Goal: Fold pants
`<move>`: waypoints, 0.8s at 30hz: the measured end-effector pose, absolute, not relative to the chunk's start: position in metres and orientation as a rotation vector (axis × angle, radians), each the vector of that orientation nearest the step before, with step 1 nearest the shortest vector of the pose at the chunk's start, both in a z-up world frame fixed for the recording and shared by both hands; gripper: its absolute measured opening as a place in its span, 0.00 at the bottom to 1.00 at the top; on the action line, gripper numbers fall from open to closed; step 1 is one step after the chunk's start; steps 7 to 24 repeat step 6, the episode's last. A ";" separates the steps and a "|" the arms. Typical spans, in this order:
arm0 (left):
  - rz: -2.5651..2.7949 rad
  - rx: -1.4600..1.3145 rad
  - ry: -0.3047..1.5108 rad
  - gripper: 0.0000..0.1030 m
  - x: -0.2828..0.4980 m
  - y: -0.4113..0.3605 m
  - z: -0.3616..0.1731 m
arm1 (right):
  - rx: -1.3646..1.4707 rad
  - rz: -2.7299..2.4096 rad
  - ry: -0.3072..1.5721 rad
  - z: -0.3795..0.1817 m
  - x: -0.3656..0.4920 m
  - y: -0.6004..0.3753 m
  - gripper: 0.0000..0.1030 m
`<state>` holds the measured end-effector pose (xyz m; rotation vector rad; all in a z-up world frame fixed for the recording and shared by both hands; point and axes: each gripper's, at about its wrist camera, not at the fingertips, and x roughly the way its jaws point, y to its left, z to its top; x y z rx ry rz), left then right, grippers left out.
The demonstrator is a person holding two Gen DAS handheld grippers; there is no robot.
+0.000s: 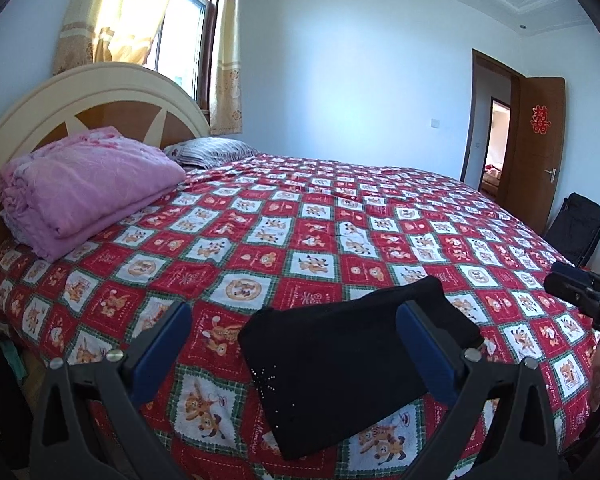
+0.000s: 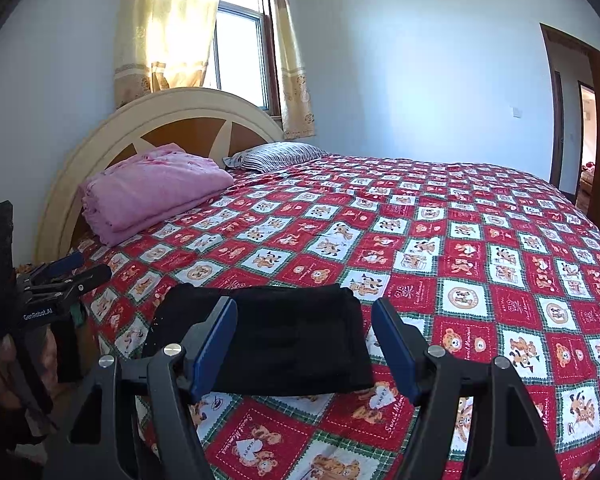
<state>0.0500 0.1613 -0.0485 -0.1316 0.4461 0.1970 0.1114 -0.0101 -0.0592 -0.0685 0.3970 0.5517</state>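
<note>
- Black pants (image 1: 352, 364) lie on the near edge of the bed (image 1: 340, 232) as a compact flat rectangle; folding looks finished or close to it.
- Left tongs (image 1: 294, 344) gape open, holding nothing, poised above the bundle.
- Right tongs (image 2: 304, 344) likewise open and empty.
- Left to do, at most: a last smoothing.

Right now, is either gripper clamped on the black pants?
No. The black pants lie folded flat on the bedspread, and both the left gripper and the right gripper stand open above them.
</note>
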 end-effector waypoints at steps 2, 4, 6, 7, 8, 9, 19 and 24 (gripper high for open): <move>0.201 -0.140 0.447 1.00 0.049 0.164 -0.051 | -0.070 0.552 0.398 -0.060 0.111 -0.010 0.69; 0.211 -0.133 0.447 1.00 0.050 0.165 -0.052 | -0.070 0.550 0.400 -0.060 0.111 -0.010 0.69; 0.210 -0.134 0.451 1.00 0.050 0.166 -0.054 | -0.068 0.550 0.401 -0.060 0.111 -0.010 0.69; 0.210 -0.134 0.451 1.00 0.050 0.166 -0.054 | -0.068 0.550 0.401 -0.060 0.111 -0.010 0.69; 0.210 -0.134 0.451 1.00 0.050 0.166 -0.054 | -0.068 0.550 0.401 -0.060 0.111 -0.010 0.69; 0.210 -0.134 0.451 1.00 0.050 0.166 -0.054 | -0.068 0.550 0.401 -0.060 0.111 -0.010 0.69; 0.210 -0.134 0.451 1.00 0.050 0.166 -0.054 | -0.068 0.550 0.401 -0.060 0.111 -0.010 0.69; 0.210 -0.134 0.451 1.00 0.050 0.166 -0.054 | -0.068 0.550 0.401 -0.060 0.111 -0.010 0.69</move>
